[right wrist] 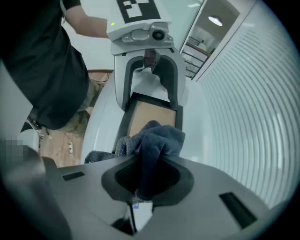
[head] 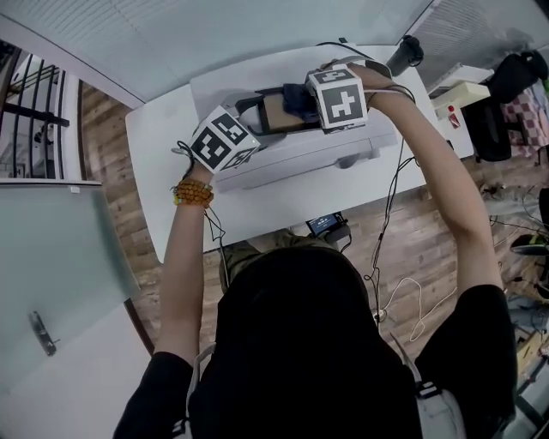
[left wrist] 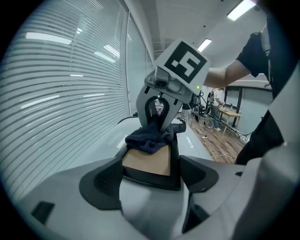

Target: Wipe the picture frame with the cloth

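We see a black picture frame (left wrist: 175, 159) around a tan panel, a dark navy cloth (left wrist: 149, 138) and a white table (head: 167, 176). The left gripper (left wrist: 150, 180) and right gripper (right wrist: 146, 180) are pale grey with black pads, and their cubes carry black-and-white square markers. The bracelet (head: 193, 192) has amber beads.

The room is lit brightly and evenly by ceiling strip lights (left wrist: 241, 8), mirrored as streaks in the blinds (left wrist: 56, 117). Both gripper views are bent by fisheye distortion and darkened at the corners.
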The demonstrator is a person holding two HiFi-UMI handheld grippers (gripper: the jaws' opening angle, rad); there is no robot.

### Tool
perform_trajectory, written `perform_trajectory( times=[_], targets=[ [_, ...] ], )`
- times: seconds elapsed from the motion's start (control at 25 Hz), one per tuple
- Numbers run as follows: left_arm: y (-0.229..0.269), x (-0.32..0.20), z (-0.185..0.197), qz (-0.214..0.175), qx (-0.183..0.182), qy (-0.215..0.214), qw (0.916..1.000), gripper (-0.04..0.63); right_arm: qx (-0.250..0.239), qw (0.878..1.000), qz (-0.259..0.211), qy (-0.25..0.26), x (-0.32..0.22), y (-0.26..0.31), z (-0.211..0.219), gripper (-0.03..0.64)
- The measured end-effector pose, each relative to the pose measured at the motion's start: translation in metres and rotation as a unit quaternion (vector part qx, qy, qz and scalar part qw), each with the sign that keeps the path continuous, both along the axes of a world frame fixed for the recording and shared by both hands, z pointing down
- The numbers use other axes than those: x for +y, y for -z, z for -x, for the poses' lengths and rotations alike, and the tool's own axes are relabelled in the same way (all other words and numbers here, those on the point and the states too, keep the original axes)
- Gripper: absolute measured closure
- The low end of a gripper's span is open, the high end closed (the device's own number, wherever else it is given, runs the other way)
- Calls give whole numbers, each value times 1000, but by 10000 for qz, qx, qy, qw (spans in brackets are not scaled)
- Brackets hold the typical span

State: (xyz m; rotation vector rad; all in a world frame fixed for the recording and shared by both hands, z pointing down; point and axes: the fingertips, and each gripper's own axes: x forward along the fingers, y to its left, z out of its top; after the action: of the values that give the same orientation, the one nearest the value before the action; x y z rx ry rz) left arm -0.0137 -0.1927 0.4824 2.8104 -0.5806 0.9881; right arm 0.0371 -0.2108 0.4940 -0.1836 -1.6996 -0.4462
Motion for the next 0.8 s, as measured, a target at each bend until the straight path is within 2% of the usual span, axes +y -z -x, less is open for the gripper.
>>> perform_trajectory(
  times=[0.12,0.2,0.28,0.32,0.36,0.44,0.48,0.56,0.64,0.8],
  targets=[
    [1,-1,0,-11,3,-18,10000,225,230,9958,872,-181,11,3,0,578],
    [0,2,0,22,21,-18,10000,227,-45,9889,1476,-186,22,7,3,577],
    [-1,6,0,61,33,-29,10000,227,-559,9820,1789,-240,25,14,3,577],
    [-1,6,0,61,35,-41,10000,227,-796,9818,1691,-339,19,19,2,577],
    [0,4,0,47,37,-53,10000,227,-953,9850,1364,-462,5,23,-1,575],
    [2,0,1,5,40,-67,10000,227,-987,9928,184,-652,-32,27,-10,575],
    [2,-1,1,2,46,-70,10000,227,-918,9927,-431,-660,-47,24,-13,575],
    [1,1,0,26,55,-66,10000,227,-868,9877,-1155,-600,-57,15,-16,577],
    [0,2,0,37,46,-57,10000,227,-995,9830,-1361,-721,-55,10,-17,577],
    [1,-1,1,26,30,-20,10000,226,-1208,9792,-1296,-990,-52,12,-19,578]
  ],
)
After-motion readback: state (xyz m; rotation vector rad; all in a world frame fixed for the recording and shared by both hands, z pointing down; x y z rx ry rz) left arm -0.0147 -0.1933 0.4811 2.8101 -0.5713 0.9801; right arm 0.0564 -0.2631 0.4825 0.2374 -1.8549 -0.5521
